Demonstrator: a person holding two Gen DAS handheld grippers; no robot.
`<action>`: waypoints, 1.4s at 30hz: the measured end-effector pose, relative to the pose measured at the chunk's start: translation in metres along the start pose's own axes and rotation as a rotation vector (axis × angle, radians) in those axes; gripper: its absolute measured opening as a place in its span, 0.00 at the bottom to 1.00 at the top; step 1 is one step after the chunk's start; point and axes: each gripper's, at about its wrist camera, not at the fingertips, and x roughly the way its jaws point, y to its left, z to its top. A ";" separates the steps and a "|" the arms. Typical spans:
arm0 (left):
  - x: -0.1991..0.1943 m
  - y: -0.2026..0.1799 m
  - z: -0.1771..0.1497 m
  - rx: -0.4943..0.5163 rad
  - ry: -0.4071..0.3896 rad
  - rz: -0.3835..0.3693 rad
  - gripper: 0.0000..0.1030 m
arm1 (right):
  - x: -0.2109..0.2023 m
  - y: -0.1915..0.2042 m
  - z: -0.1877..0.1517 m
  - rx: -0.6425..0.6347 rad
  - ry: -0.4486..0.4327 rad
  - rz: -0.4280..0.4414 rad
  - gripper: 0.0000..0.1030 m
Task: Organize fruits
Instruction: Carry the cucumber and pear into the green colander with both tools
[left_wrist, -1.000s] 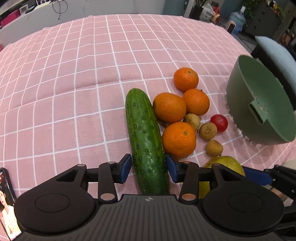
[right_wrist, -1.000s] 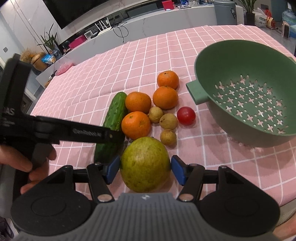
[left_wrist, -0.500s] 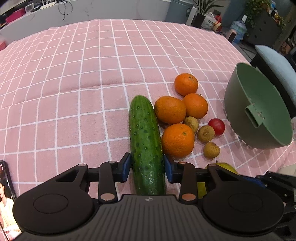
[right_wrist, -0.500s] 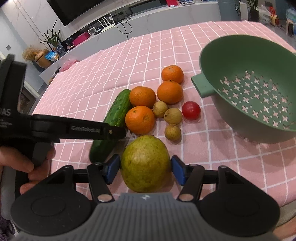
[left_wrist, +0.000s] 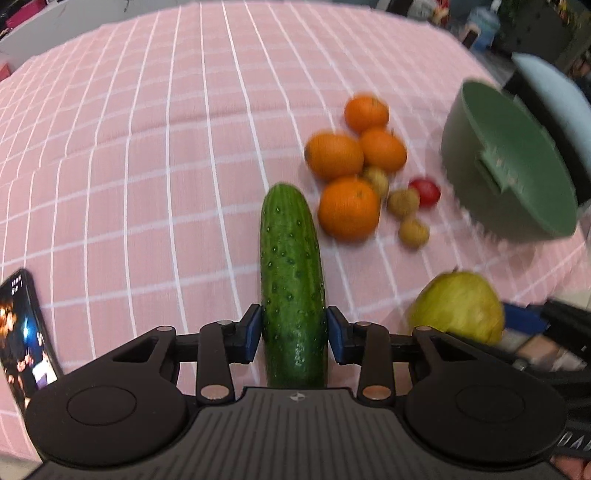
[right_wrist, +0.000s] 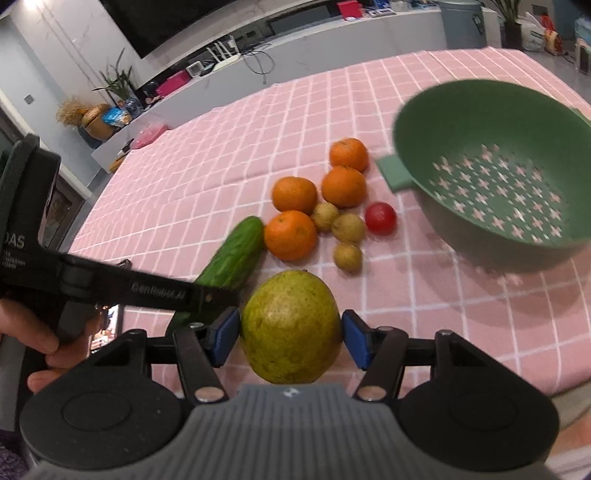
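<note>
A: The left gripper (left_wrist: 294, 334) had just been closing, its blue pads pinching the cucumber (left_wrist: 291, 280) at lower center.

B: The right gripper (right_wrist: 290, 339) clasped the green-yellow fruit (right_wrist: 290, 326). The left tool read "GenRobot.AI". The green colander (right_wrist: 495, 173), upper right, held nothing; 4 oranges (right_wrist: 290, 234) lay beside it.

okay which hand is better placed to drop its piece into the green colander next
Probably the right. Its tongs hold the big green fruit with the colander close ahead, open side facing it. The left tongs grip the cucumber farther away.
</note>
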 end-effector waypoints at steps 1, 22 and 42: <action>0.003 -0.001 -0.001 0.002 0.012 0.012 0.40 | -0.001 -0.004 -0.002 0.012 0.003 -0.004 0.56; 0.002 -0.019 -0.003 -0.023 -0.127 0.129 0.40 | -0.054 -0.033 -0.004 0.075 -0.073 0.040 0.56; -0.114 -0.120 0.056 0.129 -0.392 -0.209 0.40 | -0.113 -0.062 0.068 -0.061 -0.210 -0.080 0.56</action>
